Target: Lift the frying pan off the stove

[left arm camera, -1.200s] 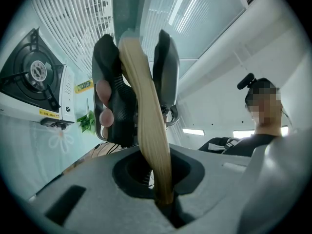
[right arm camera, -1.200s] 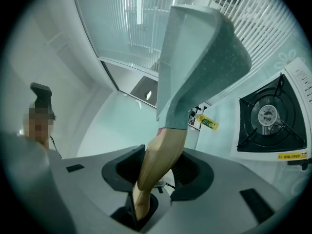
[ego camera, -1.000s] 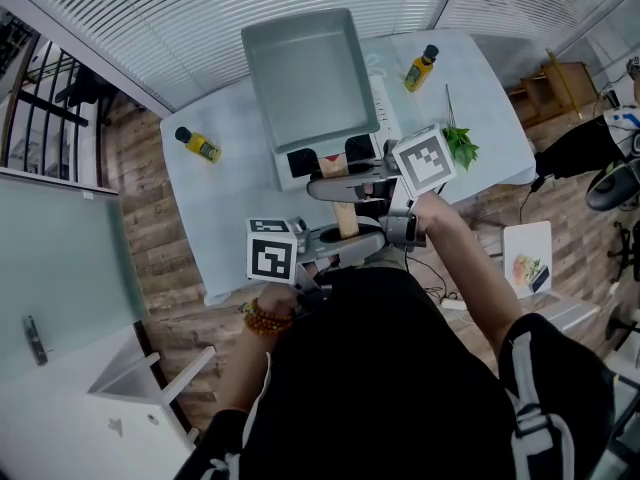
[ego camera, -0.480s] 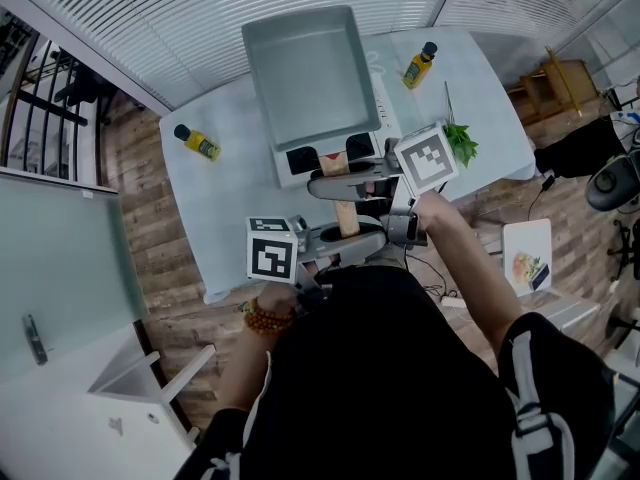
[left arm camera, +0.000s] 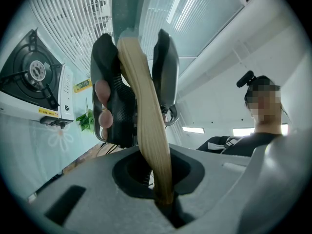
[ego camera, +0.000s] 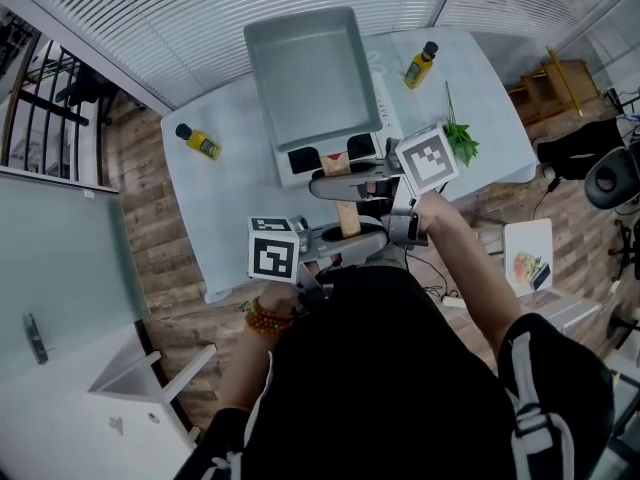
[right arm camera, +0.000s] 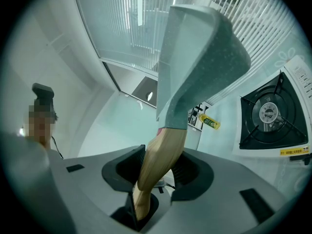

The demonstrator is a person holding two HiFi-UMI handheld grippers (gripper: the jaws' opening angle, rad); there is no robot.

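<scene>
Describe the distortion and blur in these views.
Head view: sharp, evenly lit, edges bowed. Left gripper view: strong fisheye, black corners, wooden handle looming large. Right gripper view: same fisheye and corners, frying pan crisp.

One frying pan, one stove and one table are counted. Two yellow bottles are seen, one bottle at eight o'clock of the pan and the other bottle at three o'clock, with one green sprig at four o'clock. Two grippers are counted, the left gripper and the right gripper.
</scene>
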